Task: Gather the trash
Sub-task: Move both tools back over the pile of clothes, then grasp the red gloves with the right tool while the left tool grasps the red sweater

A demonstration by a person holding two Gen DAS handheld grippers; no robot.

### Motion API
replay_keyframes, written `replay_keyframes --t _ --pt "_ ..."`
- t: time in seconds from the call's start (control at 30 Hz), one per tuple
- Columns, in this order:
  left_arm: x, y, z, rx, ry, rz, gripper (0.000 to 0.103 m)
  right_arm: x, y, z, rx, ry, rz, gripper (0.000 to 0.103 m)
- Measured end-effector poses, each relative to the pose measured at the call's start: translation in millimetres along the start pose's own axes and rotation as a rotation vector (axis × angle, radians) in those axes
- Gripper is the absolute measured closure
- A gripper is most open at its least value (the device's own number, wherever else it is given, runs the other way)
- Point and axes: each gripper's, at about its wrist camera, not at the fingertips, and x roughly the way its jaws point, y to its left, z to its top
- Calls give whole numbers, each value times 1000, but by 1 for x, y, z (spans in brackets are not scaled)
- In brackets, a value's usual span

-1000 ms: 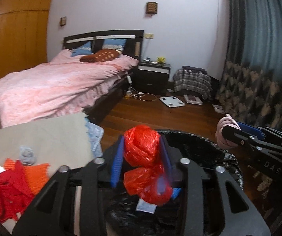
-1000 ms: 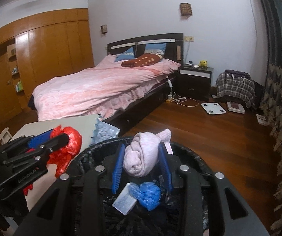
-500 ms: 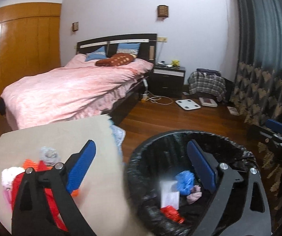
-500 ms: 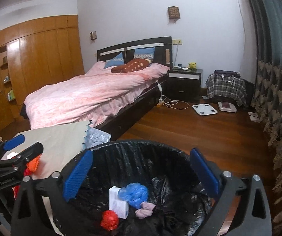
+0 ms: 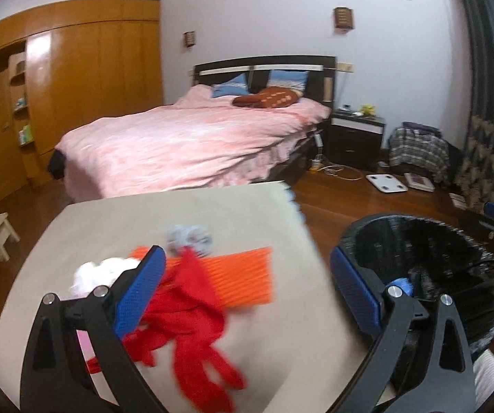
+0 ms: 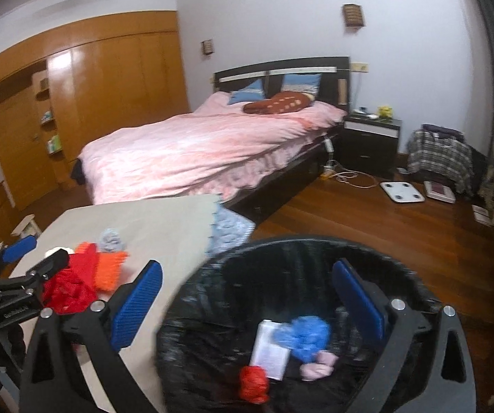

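My left gripper [image 5: 247, 296] is open and empty over the beige table [image 5: 178, 213]. Between and below its fingers lie a red cloth [image 5: 191, 309], an orange ribbed piece [image 5: 236, 275], a grey wad [image 5: 188, 237] and a white wad [image 5: 95, 275]. My right gripper [image 6: 247, 304] is open and empty above the black-lined bin [image 6: 315, 244]. Inside the bin are a red bag ball [image 6: 253, 383], a white box [image 6: 269, 347], a blue bag [image 6: 305, 337] and a pink wad [image 6: 317, 364]. The right wrist view also shows the left gripper [image 6: 37, 256] at the left, over the red cloth [image 6: 71, 289].
The bin [image 5: 419, 241] stands against the table's right edge. Beyond are a pink bed [image 5: 191, 144], a wooden wardrobe [image 5: 74, 86], a dark nightstand [image 5: 353, 134], a white scale [image 5: 386, 182] on the wood floor, a patterned curtain [image 5: 487, 158] and a small white stool [image 5: 0, 234].
Both grippers opened; the red bag and the pink wad they held now lie in the bin. My left gripper swung left over the table, and my right shifted left a little.
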Motion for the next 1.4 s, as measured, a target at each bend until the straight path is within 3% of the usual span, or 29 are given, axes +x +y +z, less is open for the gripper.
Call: replay_keyframes --t 0.3,0.63,0.8,1.07,1.4 --pt "-4 70 -15 -58 31 138 9 26 63 -4 -72 34 114 6" --pt "4 116 -31 -104 56 211 10 54 115 -15 -127 74 209 8" --pt "7 127 -43 -119 70 232 10 70 138 -21 -160 102 256 17" --pt "7 150 -52 -151 70 269 10 102 183 -36 -228 174 352 48" --pt "8 151 -58 -166 74 262 10 125 199 -55 -268 243 360 64"
